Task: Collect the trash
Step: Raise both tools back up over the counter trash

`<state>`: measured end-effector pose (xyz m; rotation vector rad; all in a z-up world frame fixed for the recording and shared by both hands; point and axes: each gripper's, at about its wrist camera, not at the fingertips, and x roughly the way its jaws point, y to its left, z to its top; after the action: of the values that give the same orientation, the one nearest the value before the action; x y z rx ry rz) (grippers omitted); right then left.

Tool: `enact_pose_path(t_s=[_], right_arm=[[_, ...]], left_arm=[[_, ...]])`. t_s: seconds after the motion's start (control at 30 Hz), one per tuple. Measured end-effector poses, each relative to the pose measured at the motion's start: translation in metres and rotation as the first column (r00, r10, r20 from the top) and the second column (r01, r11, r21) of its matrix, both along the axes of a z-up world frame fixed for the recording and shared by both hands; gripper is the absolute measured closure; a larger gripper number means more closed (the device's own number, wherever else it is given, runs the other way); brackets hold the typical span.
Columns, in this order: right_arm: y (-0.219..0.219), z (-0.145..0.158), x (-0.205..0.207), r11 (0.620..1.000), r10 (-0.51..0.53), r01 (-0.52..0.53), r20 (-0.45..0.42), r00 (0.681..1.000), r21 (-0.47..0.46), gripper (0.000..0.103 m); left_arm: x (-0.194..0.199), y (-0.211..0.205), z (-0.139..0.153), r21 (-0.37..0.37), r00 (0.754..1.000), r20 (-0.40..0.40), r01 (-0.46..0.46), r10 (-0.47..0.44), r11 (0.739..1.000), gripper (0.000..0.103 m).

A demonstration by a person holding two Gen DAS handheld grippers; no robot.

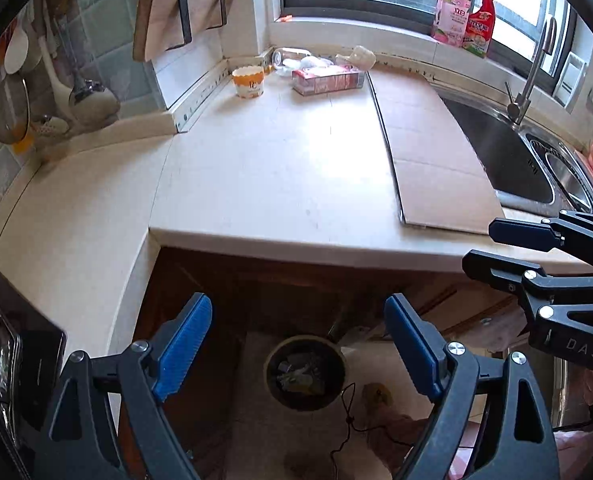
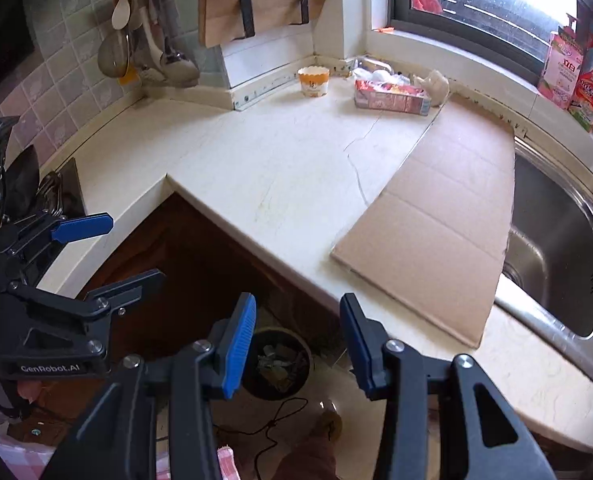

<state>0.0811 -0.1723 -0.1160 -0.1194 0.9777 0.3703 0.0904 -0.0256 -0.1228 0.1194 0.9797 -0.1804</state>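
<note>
Trash lies in the far corner of the pale counter (image 1: 280, 168): an orange-and-white paper cup (image 1: 248, 80) (image 2: 313, 80), a red carton (image 1: 328, 80) (image 2: 392, 96) on its side, a clear bottle (image 1: 288, 56) and crumpled paper (image 1: 360, 56). On the floor below the counter edge stands a round bin (image 1: 304, 372) (image 2: 276, 364) with scraps inside. My left gripper (image 1: 298, 344) (image 2: 134, 248) hangs over the bin, open and empty. My right gripper (image 2: 296, 344) (image 1: 484, 246) is beside it, also open with nothing between its pads.
A flat cardboard sheet (image 1: 436, 152) (image 2: 436, 220) covers the counter next to the steel sink (image 2: 552, 248) and tap (image 1: 532, 68). Spray bottles (image 1: 468, 20) stand on the windowsill. Utensils (image 2: 136, 40) and a cutting board hang on the wall. A black cable (image 2: 272, 424) lies on the floor.
</note>
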Motion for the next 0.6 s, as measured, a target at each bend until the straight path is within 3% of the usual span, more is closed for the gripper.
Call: enact_pose_path(t_s=[0.6], right_arm=[[-0.039,0.043,0.111,0.999,0.013,-0.013,0.022,1.000,0.036,0.059]], left_arm=[[0.120,-0.012,0.037,0.011,0.997,0.062,-0.042,0.042,0.999,0.015]])
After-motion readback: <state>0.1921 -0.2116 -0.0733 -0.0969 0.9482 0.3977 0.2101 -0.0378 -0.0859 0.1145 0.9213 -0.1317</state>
